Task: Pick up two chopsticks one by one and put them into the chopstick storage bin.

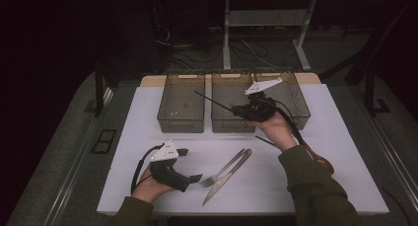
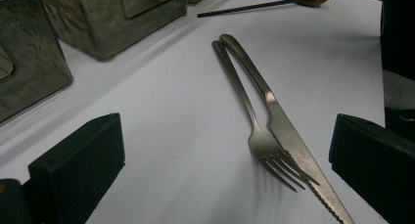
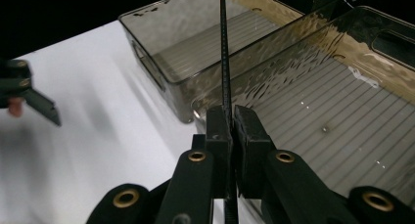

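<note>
My right gripper is shut on a thin black chopstick, held above the middle bin. In the right gripper view the chopstick runs straight out from the closed pads of the right gripper, its tip over the gap between two bins. The left gripper rests low at the table's front left with its jaws open and nothing between them. A steel fork and a serrated knife lie side by side just ahead of the left gripper.
Three smoky see-through bins stand in a row at the back: left, middle, right. A second black chopstick and a brown wooden spoon lie on the white table beside the right forearm.
</note>
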